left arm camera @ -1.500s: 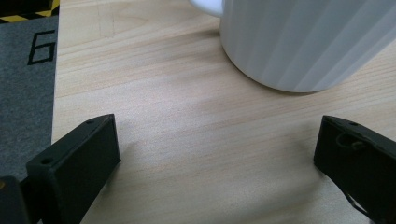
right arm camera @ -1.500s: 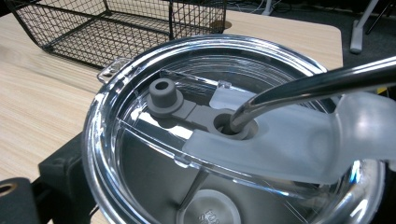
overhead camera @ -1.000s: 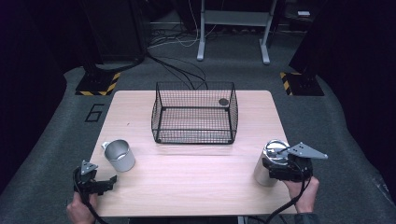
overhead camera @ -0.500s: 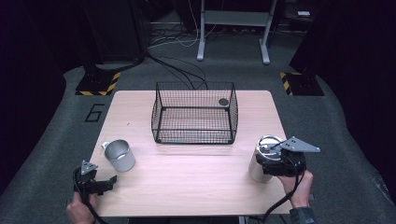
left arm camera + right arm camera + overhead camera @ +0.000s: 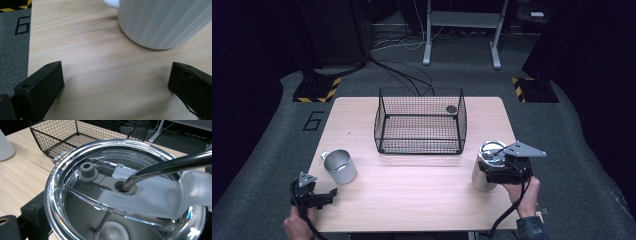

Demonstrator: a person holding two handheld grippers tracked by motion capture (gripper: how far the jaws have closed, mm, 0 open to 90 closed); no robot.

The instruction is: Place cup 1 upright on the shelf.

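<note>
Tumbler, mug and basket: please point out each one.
Tumbler (image 5: 125,185), right gripper view, on its clear lid.
Mug (image 5: 341,167), high view, on its side wall.
Basket (image 5: 419,150), high view, on its front wire wall.

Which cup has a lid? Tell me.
The steel tumbler at the right gripper: clear lid with a straw. The white mug is open-topped.

The left gripper has its two black jaws spread wide, bare wooden table between them. A white ribbed mug stands just ahead, toward the right jaw. Grey floor mat lies beyond the left jaw.
</note>
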